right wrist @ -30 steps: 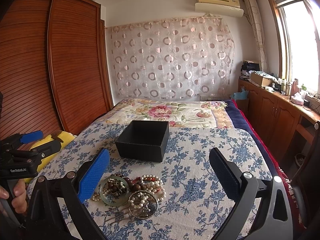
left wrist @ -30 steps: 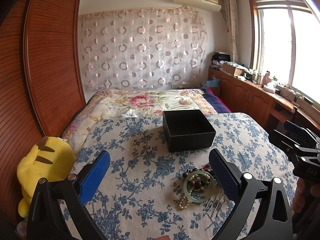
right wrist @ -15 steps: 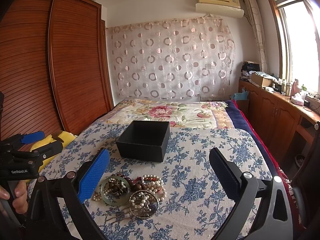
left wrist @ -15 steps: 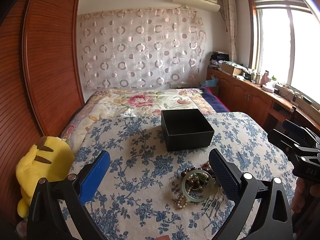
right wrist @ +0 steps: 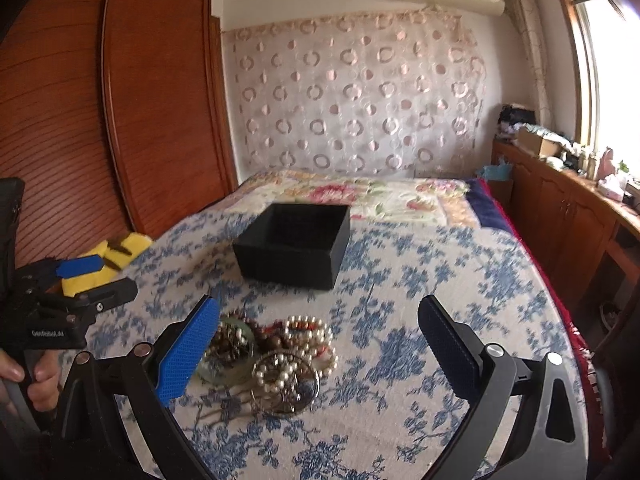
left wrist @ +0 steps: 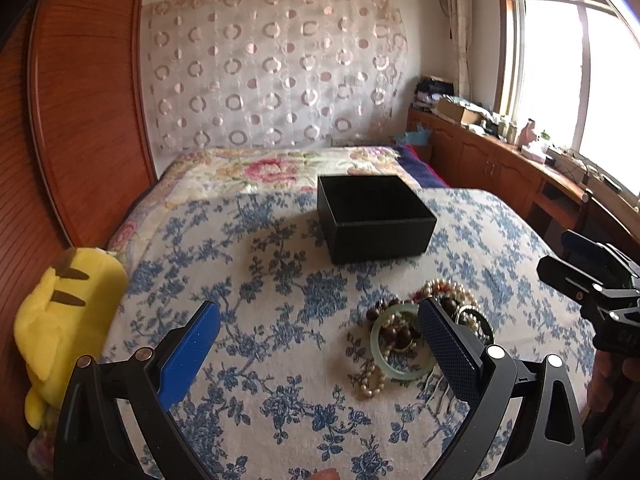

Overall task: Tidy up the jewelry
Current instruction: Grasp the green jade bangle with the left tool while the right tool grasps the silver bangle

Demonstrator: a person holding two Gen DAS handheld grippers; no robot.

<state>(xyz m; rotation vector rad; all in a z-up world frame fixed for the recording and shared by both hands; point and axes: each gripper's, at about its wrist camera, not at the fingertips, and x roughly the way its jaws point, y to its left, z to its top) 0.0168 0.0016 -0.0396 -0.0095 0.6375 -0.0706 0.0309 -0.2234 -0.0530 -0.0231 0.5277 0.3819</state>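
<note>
An open, square black cardboard box (left wrist: 376, 216) sits on a bed covered by a cream bedspread with a blue flower print (left wrist: 260, 280), and every other place here is told from that box. On the near side of the box, apart from it, lies a heap of jewelry (left wrist: 416, 332): a pale green jade bangle (left wrist: 394, 368) with dark brown wooden beads (left wrist: 396, 334) lying across it, and strings of pearl-coloured beads (right wrist: 292, 372) tangled beside and over it in the right wrist view, where the box (right wrist: 292, 246) looks empty as far as its inside shows. The left gripper (left wrist: 318, 350) hangs above the bedspread on the near side of the box, its two blue-padded fingers (left wrist: 188, 354) spread wide with nothing between them; one finger overlaps the heap in the picture, and whether it touches cannot be told. The right gripper (right wrist: 318, 346) likewise hangs near of the box with its fingers (right wrist: 184, 354) wide apart and holding nothing, the heap lying just beside its left finger. Each gripper shows at the edge of the other's view, gripped by a hand (right wrist: 38, 380). Left of the box, at the bed's edge against a reddish wooden slatted wardrobe (left wrist: 80, 100), lies a yellow plush toy (left wrist: 64, 320). Beyond the box hangs a sheer curtain with a ring pattern (left wrist: 272, 68).
</note>
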